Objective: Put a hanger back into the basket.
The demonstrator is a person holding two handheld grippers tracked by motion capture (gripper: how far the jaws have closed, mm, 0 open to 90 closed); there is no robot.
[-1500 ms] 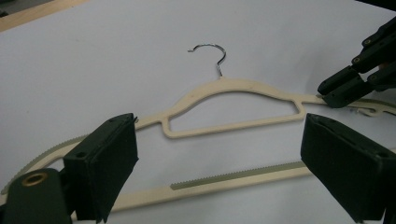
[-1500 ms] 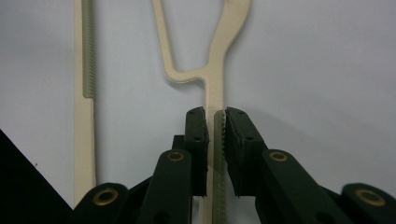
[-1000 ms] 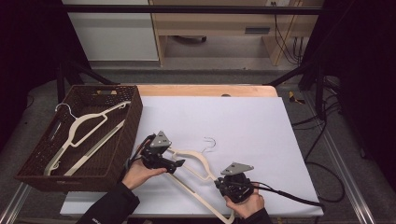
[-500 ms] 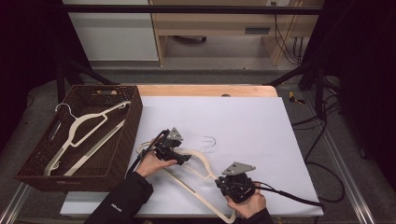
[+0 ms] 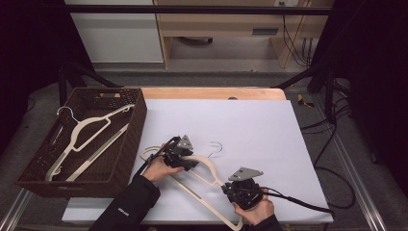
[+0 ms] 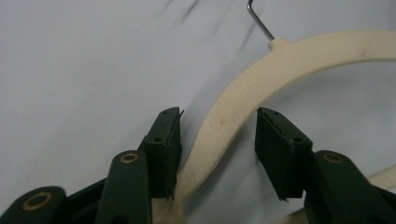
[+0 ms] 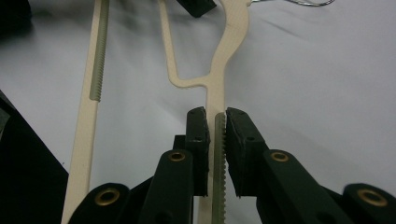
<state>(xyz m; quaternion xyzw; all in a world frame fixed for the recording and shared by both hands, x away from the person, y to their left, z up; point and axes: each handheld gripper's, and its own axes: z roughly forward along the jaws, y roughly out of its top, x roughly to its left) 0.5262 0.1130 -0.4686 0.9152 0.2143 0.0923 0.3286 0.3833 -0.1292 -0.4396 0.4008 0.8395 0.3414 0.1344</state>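
A cream hanger (image 5: 208, 167) with a wire hook (image 5: 216, 147) lies on the white table sheet (image 5: 269, 134). My left gripper (image 5: 190, 163) straddles its curved shoulder just below the hook. Its jaws have just been closing. In the left gripper view the hanger (image 6: 243, 88) runs between the pads of the left gripper (image 6: 217, 135), and a gap remains at the right pad (image 6: 280, 154). My right gripper (image 5: 228, 188) is shut on the hanger's lower arm; its pads (image 7: 198, 140) press the ribbed bar (image 7: 218, 135) from both sides.
A dark wicker basket (image 5: 132, 139) stands at the table's left, holding cream hangers (image 5: 86, 132). Black cables (image 5: 298, 204) trail right from my right gripper. Wooden furniture and dark stands lie beyond the far edge.
My left gripper moved right and down along the hanger to the shoulder by the hook, and its jaws narrowed around it. The right gripper and its hold stayed put.
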